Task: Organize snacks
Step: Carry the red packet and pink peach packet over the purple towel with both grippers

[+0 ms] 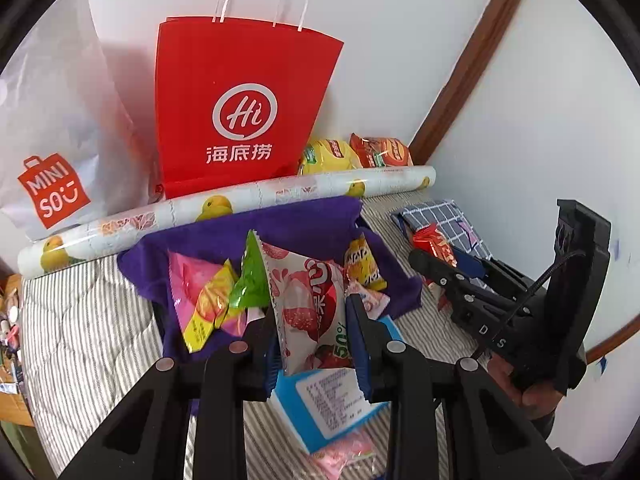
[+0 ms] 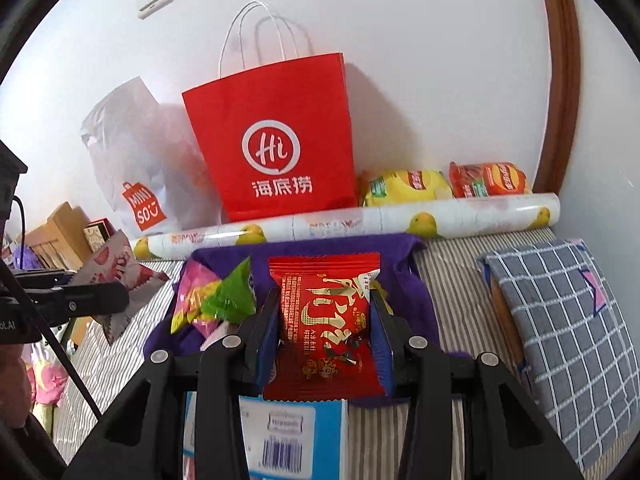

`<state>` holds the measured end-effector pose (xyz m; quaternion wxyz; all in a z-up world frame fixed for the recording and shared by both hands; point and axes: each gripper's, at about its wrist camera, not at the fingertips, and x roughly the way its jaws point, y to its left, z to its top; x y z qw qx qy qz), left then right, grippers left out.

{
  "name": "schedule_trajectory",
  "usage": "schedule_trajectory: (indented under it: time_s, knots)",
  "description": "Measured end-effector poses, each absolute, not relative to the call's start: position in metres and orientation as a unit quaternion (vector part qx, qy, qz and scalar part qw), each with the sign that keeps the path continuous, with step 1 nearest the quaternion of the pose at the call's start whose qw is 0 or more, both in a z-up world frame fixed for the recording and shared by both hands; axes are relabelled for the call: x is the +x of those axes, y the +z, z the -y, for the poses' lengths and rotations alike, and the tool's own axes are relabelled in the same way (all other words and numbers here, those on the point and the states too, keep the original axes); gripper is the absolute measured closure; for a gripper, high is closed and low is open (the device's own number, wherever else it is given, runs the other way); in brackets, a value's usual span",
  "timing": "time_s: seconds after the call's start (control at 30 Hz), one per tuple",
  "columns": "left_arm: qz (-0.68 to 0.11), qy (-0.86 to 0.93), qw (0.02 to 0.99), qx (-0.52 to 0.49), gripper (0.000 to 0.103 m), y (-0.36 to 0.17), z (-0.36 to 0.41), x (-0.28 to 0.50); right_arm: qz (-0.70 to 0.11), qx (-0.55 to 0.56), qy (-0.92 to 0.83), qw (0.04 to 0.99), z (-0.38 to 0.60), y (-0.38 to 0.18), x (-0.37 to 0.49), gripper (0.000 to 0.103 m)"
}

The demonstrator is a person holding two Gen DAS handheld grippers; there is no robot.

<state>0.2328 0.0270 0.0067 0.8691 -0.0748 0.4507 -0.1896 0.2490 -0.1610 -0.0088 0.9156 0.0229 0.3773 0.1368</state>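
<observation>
Fingers of the left gripper point(image 1: 312, 344) pinch a lychee packet point(image 1: 308, 312) and the right gripper point(image 2: 325, 336) a red packet point(image 2: 326, 328), both lifted above the purple bin point(image 1: 304, 220) on the bed, probably mid-sorting; next, each needs a destination.

Left gripper point(image 1: 312, 344) and right gripper point(image 2: 324, 344) both angled downward, seemingly side by side, each clamped tight.
</observation>
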Motion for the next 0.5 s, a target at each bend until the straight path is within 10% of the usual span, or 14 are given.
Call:
schedule_trajectory:
  time_s: [0.5]
  knots:
    - [-0.453,-0.183,0.867,-0.092,0.075,-0.006,-0.032,0.283,-0.37,0.05,0.15,0.915,0.152,-0.02,0.304,0.062]
